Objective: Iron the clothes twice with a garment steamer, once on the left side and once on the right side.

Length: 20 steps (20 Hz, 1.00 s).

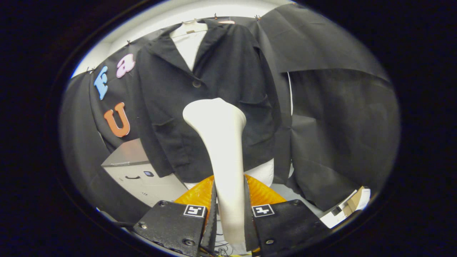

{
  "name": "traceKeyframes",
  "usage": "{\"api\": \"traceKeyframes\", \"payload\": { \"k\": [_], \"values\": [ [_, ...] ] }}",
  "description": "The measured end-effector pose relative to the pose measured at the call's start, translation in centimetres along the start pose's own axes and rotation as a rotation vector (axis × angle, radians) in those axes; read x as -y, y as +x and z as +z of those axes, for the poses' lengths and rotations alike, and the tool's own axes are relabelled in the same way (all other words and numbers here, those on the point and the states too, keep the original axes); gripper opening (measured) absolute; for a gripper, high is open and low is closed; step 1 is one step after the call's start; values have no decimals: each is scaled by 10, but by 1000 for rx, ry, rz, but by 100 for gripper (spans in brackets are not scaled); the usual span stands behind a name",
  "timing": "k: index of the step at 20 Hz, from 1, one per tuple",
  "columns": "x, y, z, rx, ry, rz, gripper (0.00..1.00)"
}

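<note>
So the gripper (230,217) has both fingers clamped tight on the handle of the white garment steamer (223,150), which sticks up between them with its wide head tilted a bit left, right in front of the black jacket (214,96). The jacket hangs straight ahead beyond the fingers on a white mannequin torso (189,43), buttoned, with two front pockets. Off to the left of the fingers there's a grey cabinet (137,175), and I can't make out any readable brand or label on anything.
</note>
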<state>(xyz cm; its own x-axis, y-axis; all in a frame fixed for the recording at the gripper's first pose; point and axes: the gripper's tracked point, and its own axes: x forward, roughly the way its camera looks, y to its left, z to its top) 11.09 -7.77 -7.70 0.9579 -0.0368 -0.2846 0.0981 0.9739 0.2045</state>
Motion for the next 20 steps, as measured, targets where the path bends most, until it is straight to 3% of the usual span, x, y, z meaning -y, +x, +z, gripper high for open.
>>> {"api": "traceKeyframes", "payload": {
  "k": [10,20],
  "values": [
    [-96,-115,-24,76,-69,44,34],
    [-132,-178,-60,91,-110,83,34]
  ]
}}
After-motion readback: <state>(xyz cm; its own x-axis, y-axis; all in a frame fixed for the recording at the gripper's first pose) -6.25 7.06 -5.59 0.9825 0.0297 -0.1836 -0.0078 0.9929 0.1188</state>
